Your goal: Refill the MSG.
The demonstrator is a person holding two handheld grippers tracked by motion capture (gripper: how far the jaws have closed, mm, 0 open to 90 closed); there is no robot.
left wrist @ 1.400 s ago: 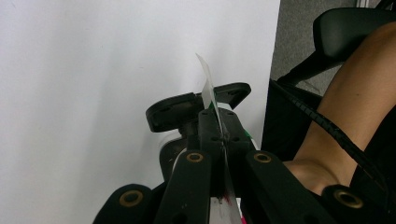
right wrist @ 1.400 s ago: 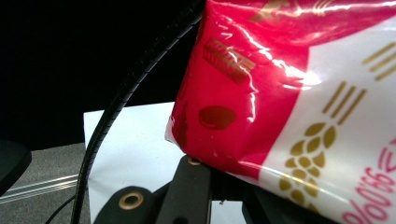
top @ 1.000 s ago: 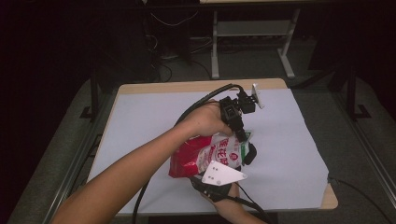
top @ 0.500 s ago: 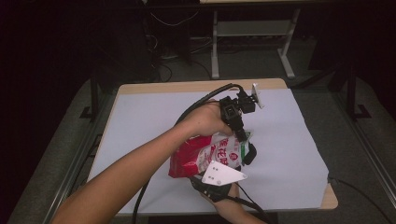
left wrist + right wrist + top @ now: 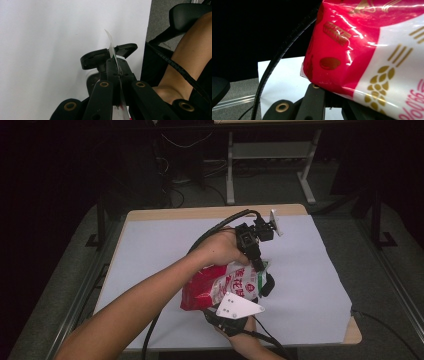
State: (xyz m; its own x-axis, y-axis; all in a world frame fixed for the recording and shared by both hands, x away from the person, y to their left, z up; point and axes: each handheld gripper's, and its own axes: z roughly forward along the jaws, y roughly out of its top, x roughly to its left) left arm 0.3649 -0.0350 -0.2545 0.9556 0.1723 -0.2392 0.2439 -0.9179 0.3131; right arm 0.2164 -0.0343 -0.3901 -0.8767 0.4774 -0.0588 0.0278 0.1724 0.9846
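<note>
Red-white bag (image 5: 220, 287) held up over white table (image 5: 160, 250), near front edge, right of centre. Left gripper (image 5: 259, 270) clamped on bag's top edge, right gripper (image 5: 227, 317) clamped on its lower end.

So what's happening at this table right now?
A person holds a red and white bag between two handheld grippers above the white table. The left gripper is shut on the bag's thin top edge, and the right gripper is shut on its lower end near the table's front edge. Neither hand is moving.
</note>
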